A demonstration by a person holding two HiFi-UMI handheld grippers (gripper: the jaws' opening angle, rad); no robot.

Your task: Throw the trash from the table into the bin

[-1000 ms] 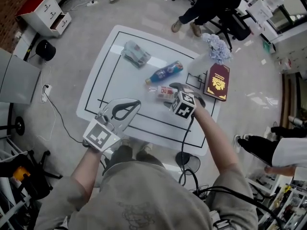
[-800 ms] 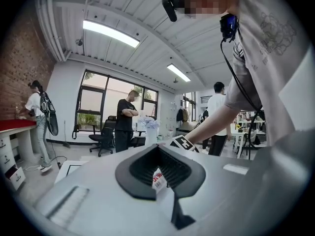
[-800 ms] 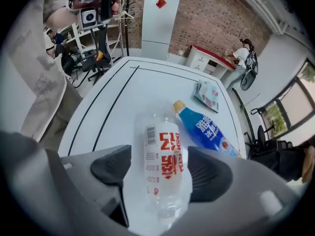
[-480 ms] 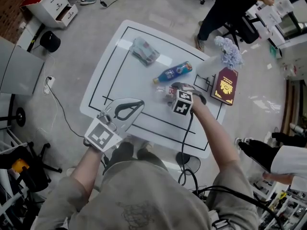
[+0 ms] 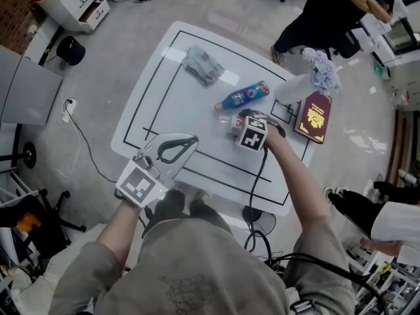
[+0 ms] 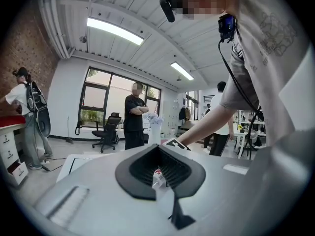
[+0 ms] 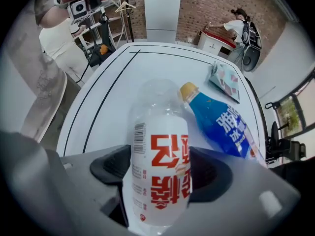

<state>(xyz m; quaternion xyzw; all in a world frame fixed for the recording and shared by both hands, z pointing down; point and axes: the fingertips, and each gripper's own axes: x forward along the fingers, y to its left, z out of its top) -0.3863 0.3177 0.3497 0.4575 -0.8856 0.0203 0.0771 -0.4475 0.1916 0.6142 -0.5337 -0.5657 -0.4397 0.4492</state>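
The big white table (image 5: 151,104) had black lines on it. The left gripper (image 5: 187,142) hung over the table's near edge, its jaws pressed together with nothing in them. Toward the table's right side, the right gripper (image 5: 244,118) pinched a clear bottle (image 7: 160,156) with red letters. A blue bottle (image 5: 243,97) lay on the table just beside it. A crumpled packet (image 5: 202,65) lay near the table's far edge.

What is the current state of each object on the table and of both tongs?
Clear bottle: clamped in the right tongs.
Left tongs: shut, empty.
Blue bottle: capped, on its side on the table.
Packet: crumpled, flat on the table.
Red booklet: closed, lying flat.
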